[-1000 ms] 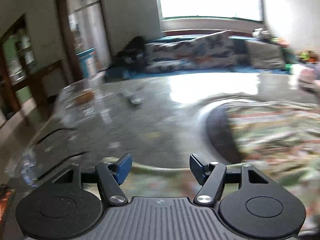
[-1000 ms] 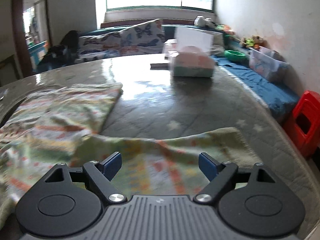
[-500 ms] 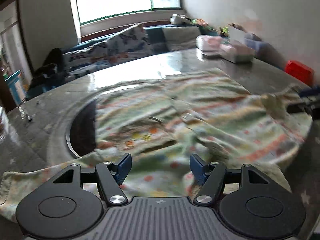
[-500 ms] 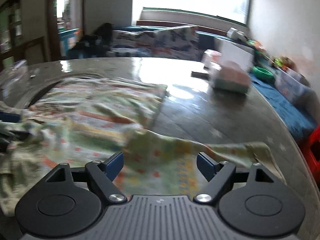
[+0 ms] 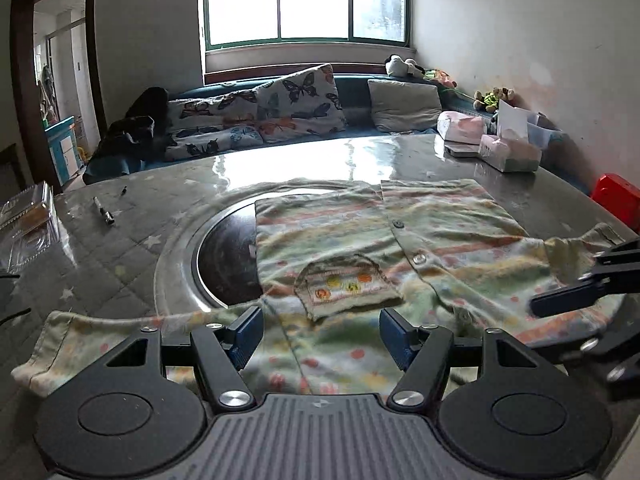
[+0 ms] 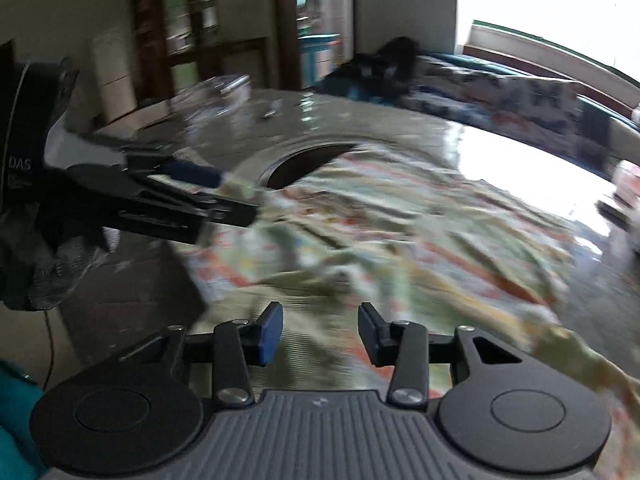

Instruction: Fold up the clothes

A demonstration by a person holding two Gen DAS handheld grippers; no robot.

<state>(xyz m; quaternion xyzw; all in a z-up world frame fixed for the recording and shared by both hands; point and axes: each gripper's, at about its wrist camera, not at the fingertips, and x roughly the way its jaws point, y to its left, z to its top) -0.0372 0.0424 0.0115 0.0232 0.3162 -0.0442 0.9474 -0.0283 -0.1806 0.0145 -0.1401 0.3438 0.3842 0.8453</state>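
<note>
A pale green child's shirt (image 5: 400, 240) with coloured stripes, buttons and a small chest pocket lies spread on the round table (image 5: 120, 248), partly over a dark round inset. My left gripper (image 5: 320, 334) is open and empty over the shirt's near edge. My right gripper (image 6: 319, 332) is open and empty over the shirt (image 6: 400, 232); its view is blurred. The right gripper also shows at the right edge of the left wrist view (image 5: 580, 292), above the shirt's right sleeve. The left gripper shows at the left of the right wrist view (image 6: 224, 196).
Tissue packs (image 5: 508, 152) and a pink package (image 5: 460, 128) stand at the table's far right. A small dark tool (image 5: 104, 210) and a clear plastic box (image 5: 28, 220) lie at the left. A cushioned sofa (image 5: 280, 116) is behind; a red stool (image 5: 616, 200) is at the right.
Both cameras have swung round fast: the left one to the right, onto the whole shirt, the right one to the left. The right jaws have narrowed a little. The shirt lies as before.
</note>
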